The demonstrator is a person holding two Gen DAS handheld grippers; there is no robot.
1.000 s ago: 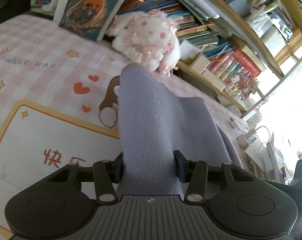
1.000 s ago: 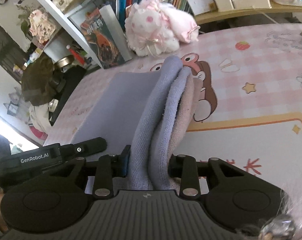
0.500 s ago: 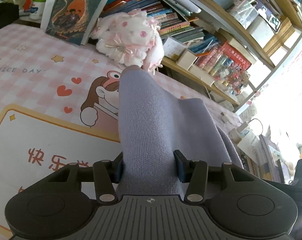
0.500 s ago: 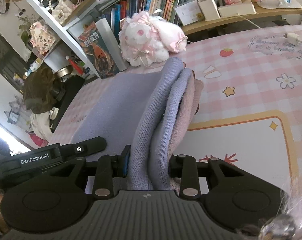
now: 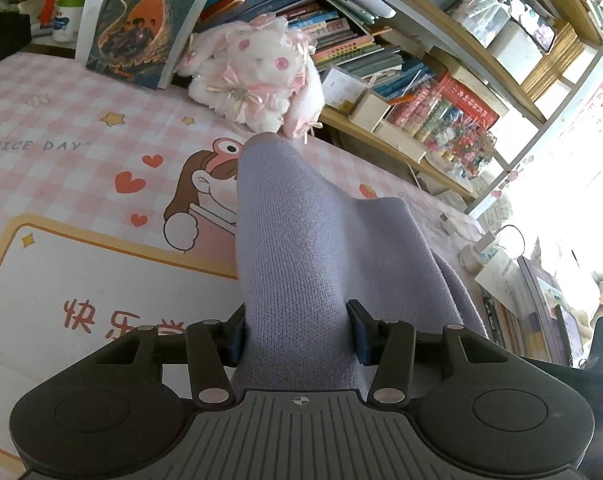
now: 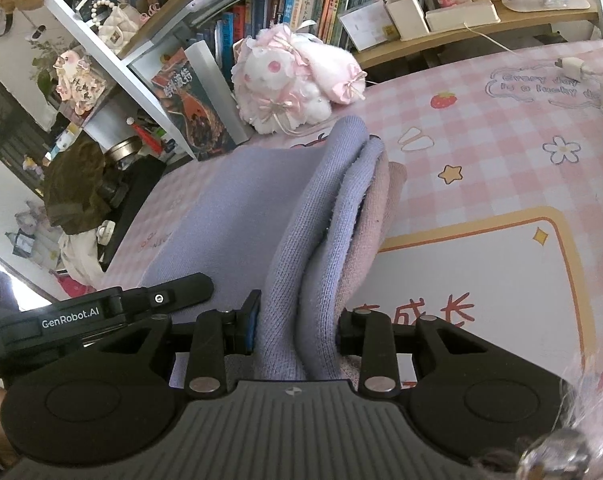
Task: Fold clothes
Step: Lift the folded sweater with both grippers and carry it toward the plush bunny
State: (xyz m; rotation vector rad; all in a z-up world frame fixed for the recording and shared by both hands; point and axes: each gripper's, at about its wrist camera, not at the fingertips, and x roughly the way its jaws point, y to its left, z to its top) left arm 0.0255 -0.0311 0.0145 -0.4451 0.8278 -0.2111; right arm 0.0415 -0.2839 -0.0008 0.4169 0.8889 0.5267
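Note:
A lavender knit garment (image 5: 301, 240) fills the space between the fingers of my left gripper (image 5: 299, 330), which is shut on a thick fold of it. My right gripper (image 6: 297, 330) is shut on several bunched layers of the same garment (image 6: 325, 232), with a pinkish inner layer showing on the right. The cloth stretches flat between the two grippers, above a pink checked table mat (image 5: 61, 132). The left gripper's body (image 6: 101, 312) shows at the left of the right wrist view.
A pink and white plush toy (image 5: 257, 72) and an upright book (image 5: 145, 20) stand at the back of the table, below crowded bookshelves (image 5: 421, 40). A charger and cable (image 6: 573, 66) lie at the table's far right.
Both grippers have moved forward toward the plush toy and shelves with the garment held. Their grips have not changed.

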